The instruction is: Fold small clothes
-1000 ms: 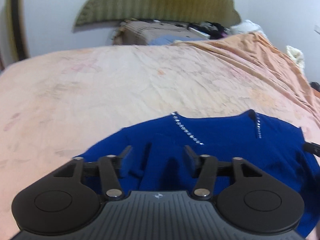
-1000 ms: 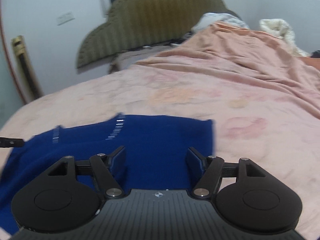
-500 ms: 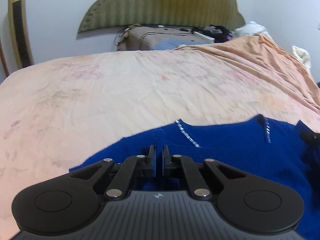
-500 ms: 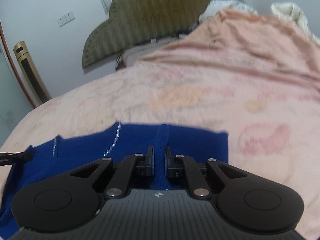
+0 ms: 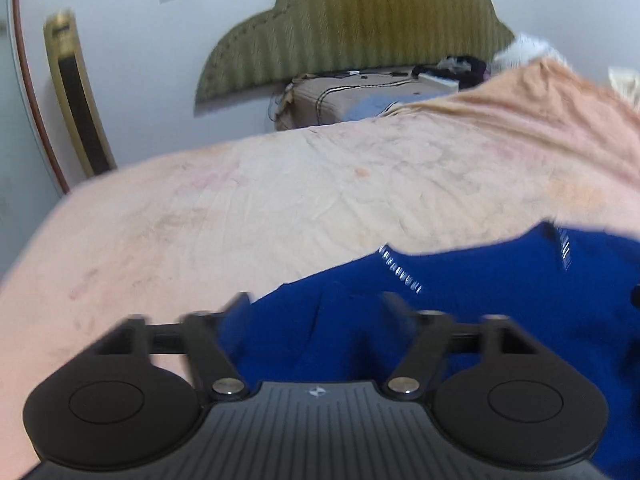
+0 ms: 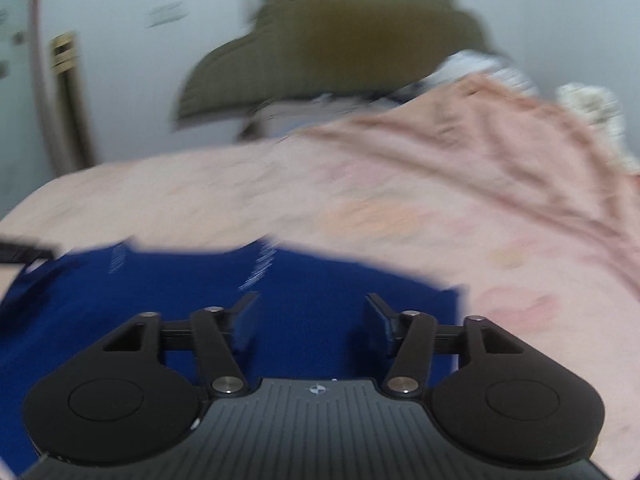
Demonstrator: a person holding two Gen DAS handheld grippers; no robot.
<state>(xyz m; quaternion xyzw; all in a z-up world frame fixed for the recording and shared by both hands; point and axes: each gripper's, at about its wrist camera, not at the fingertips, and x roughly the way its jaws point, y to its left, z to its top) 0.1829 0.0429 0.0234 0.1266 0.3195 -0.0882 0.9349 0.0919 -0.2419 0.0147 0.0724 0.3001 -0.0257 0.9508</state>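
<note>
Between folds: left tongs (image 5: 316,304) and right tongs (image 6: 310,304) spread above blue garment (image 5: 480,300); next needs a fresh edge pinch.

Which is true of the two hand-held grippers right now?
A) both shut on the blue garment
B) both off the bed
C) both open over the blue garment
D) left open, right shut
C: the left hand-held gripper and the right hand-held gripper each show spread fingers with the blue garment visible in the gap, nothing pinched.
</note>
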